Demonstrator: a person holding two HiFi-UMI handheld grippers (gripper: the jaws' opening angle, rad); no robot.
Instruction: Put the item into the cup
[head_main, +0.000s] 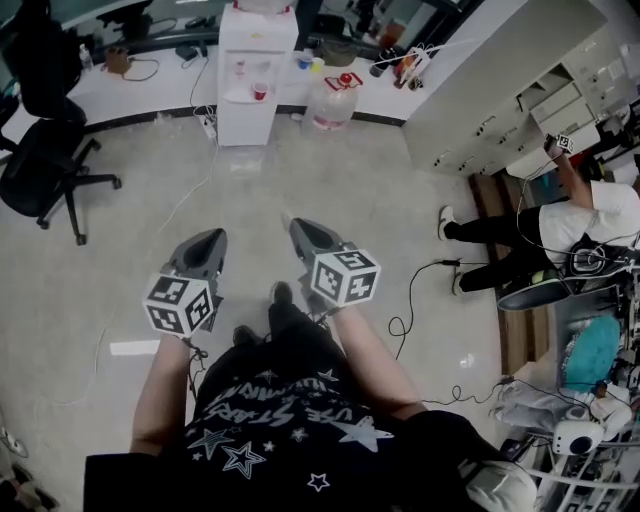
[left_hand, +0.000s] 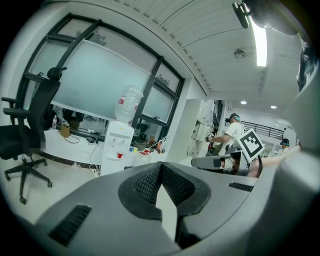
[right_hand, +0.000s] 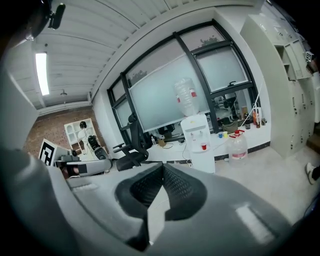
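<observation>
A small red cup (head_main: 259, 92) stands in the niche of a white water dispenser (head_main: 256, 70) across the floor; it also shows as the red cup (left_hand: 119, 155) and the red cup (right_hand: 203, 146). No loose item for the cup can be told apart. My left gripper (head_main: 203, 248) and right gripper (head_main: 311, 236) are held side by side at waist height, pointing toward the dispenser, far from it. The left gripper (left_hand: 161, 168) has its pads meeting at the tips with nothing between them. The right gripper (right_hand: 162, 168) is the same.
A water jug (head_main: 333, 103) sits on the floor right of the dispenser. A black office chair (head_main: 45, 165) stands at the left. White cabinets (head_main: 520, 90) and a crouching person (head_main: 560, 225) are at the right. A cable (head_main: 420, 300) trails across the floor.
</observation>
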